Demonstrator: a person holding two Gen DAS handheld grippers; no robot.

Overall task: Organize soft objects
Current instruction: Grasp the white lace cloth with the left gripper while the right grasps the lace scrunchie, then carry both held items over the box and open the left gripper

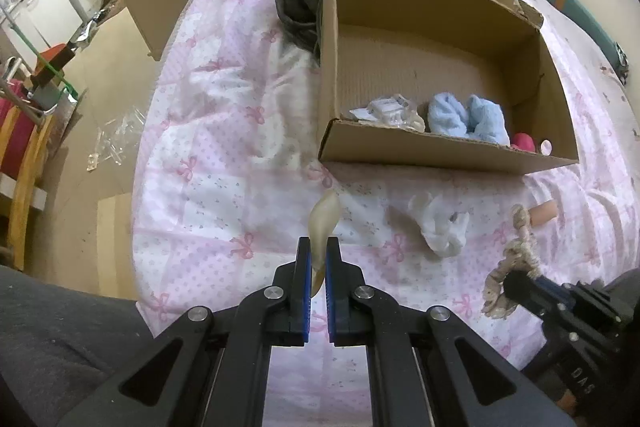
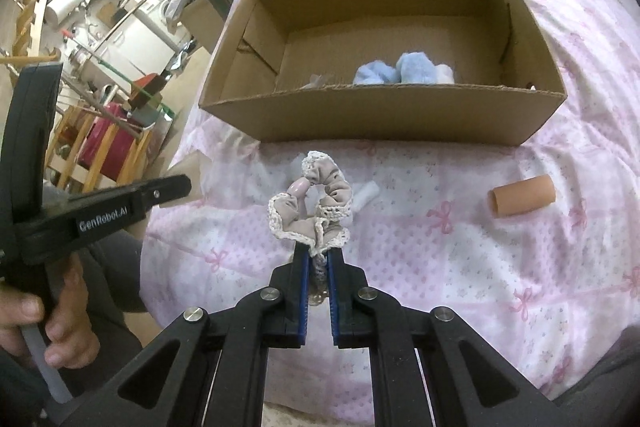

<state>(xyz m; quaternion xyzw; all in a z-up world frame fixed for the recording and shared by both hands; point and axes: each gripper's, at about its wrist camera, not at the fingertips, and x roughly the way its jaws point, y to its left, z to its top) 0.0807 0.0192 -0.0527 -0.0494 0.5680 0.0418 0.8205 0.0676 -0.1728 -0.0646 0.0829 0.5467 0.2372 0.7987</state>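
Right wrist: scrunchie point(image 2: 311, 205) loop stands upright from gripper point(image 2: 319, 259).

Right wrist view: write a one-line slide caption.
Right gripper shut on a lace-trimmed scrunchie above the pink quilt, facing the open cardboard box holding blue fluffy items.

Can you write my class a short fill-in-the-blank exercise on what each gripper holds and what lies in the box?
1. The right gripper is shut on a lace-edged ____.
2. The blue fluffy items lie inside the cardboard ____.
3. The left gripper is ____ on a pale soft piece.
4. The tan tube lies on the ____, outside the carton.

Missing words: scrunchie; box; shut; bed
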